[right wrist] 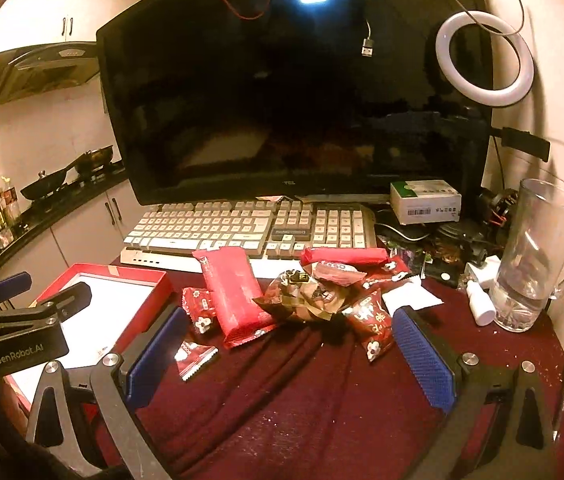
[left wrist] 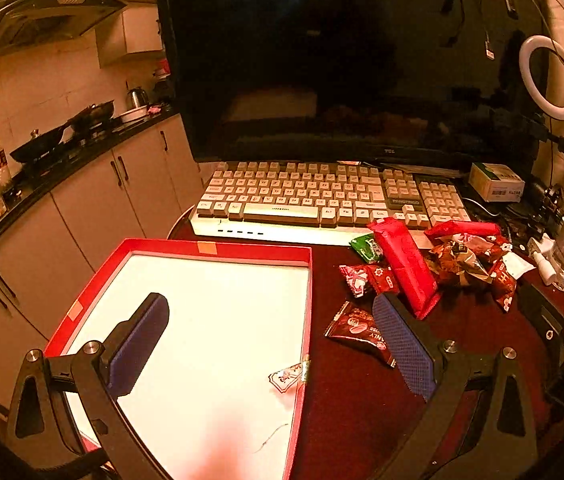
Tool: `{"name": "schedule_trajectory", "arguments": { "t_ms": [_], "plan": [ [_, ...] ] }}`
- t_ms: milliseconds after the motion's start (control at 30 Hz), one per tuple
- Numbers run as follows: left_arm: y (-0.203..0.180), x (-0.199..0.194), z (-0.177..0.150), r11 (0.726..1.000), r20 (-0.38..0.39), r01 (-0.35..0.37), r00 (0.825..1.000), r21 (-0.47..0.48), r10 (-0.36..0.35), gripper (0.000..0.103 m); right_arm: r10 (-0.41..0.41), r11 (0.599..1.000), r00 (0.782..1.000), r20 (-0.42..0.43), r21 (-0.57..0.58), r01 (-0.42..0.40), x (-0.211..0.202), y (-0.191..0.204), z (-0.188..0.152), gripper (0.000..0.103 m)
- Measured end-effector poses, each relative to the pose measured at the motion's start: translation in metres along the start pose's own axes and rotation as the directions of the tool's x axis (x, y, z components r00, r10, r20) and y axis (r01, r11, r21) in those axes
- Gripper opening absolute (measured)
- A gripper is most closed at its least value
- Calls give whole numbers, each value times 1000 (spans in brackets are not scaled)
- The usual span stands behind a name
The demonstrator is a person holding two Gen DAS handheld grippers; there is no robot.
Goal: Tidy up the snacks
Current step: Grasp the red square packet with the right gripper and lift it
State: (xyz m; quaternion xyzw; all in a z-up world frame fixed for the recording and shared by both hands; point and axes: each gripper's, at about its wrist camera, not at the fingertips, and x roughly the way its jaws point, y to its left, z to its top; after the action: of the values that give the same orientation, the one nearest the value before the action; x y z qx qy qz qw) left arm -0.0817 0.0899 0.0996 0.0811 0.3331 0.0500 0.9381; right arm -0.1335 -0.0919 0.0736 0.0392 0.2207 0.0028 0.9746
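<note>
While both your left tongs (left wrist: 270, 344) and right tongs (right wrist: 288, 354) gape empty, one wrapper (left wrist: 288, 376) lies in the red box (left wrist: 218, 248) between the left pair, the snack pile (right wrist: 302, 296) waiting ahead of the right.

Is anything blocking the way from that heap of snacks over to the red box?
Nothing visible does. Only bare maroon cloth lies between the snack pile and the red box, whose low rim is open on top. One small packet lies loose near it.

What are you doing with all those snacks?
A person is tidying snacks with two hand-held grippers. Both the left gripper and the right gripper are open and hold nothing. The snack pile lies on the dark red cloth by the keyboard. The red box holds one small wrapper.
</note>
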Motion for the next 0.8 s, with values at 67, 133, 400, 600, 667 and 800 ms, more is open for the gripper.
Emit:
{"name": "schedule_trajectory", "arguments": {
  "t_ms": [67,133,400,600,667,800],
  "plan": [
    [2,2,-2,1000,1,-1,1000,-9,1,103,-2,1000,1000,-1,-5,2,0,1,0,103],
    [2,3,-3,1000,-3,-2,1000,-9,2,103,-7,1000,1000,-5,-6,7,1,1,0,103],
    [-6,11,-5,999,-13,10,1000,53,-10,103,0,1000,996,-89,25,2,27,-15,-2,103],
    [-9,36,-1,994,-69,16,998,106,-9,103,45,999,982,-181,-17,-48,61,-17,1,103],
    [-5,43,-2,995,-69,-5,998,98,12,103,89,995,974,-207,-15,-94,74,-13,6,103],
    [14,50,-2,995,-64,-69,995,71,74,103,178,983,953,-247,-6,-185,104,4,19,103]
  ]
}}
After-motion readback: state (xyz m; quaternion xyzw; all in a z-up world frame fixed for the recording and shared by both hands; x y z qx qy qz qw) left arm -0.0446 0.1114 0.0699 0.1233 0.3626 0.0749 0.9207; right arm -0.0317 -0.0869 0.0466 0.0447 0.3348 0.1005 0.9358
